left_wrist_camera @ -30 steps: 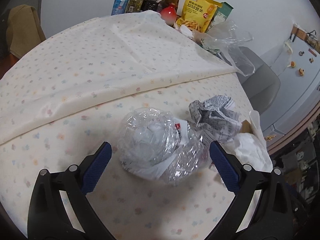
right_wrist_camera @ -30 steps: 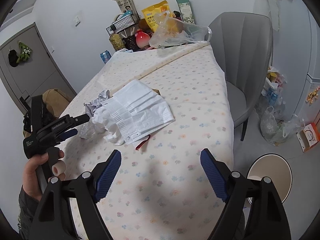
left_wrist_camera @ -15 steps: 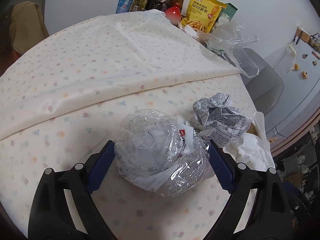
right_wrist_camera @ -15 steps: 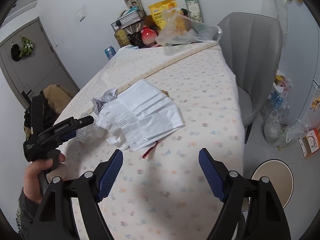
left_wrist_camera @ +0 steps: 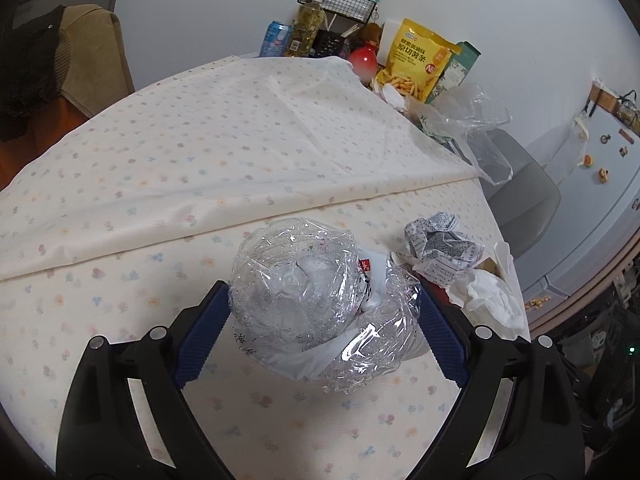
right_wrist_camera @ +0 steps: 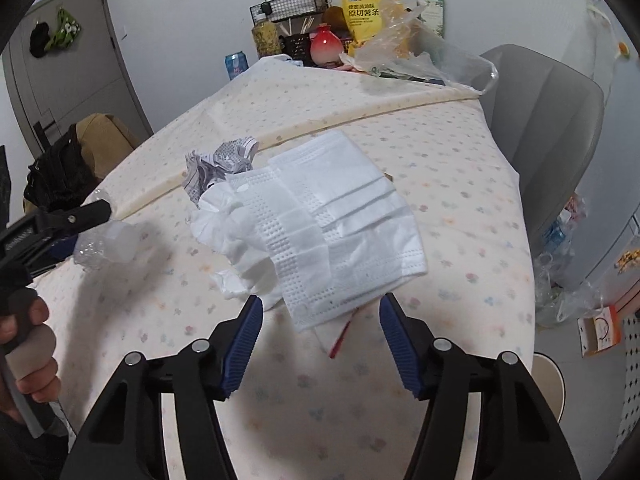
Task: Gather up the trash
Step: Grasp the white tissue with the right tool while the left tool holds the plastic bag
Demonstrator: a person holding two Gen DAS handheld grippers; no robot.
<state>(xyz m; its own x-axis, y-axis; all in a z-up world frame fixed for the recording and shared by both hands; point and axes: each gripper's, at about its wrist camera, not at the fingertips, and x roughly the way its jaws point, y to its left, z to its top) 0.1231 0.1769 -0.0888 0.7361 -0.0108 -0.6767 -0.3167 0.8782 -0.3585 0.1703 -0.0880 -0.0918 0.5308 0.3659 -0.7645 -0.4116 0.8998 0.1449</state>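
Right now the left tool [left_wrist_camera: 322, 334] is clamped on a crumpled clear plastic wrapper ball [left_wrist_camera: 320, 304], both blue pads pressing its sides just above the counter [left_wrist_camera: 200, 152] with its floral cloth. Beside it lie a crumpled printed paper [left_wrist_camera: 442, 246] and a white tissue wad [left_wrist_camera: 490, 296]. The right tool [right_wrist_camera: 320, 340] has its jaws apart, just been closing, flanking the near edge of a white face mask [right_wrist_camera: 340, 232] without touching it. A red-edged scrap [right_wrist_camera: 340, 336] pokes out under the mask.
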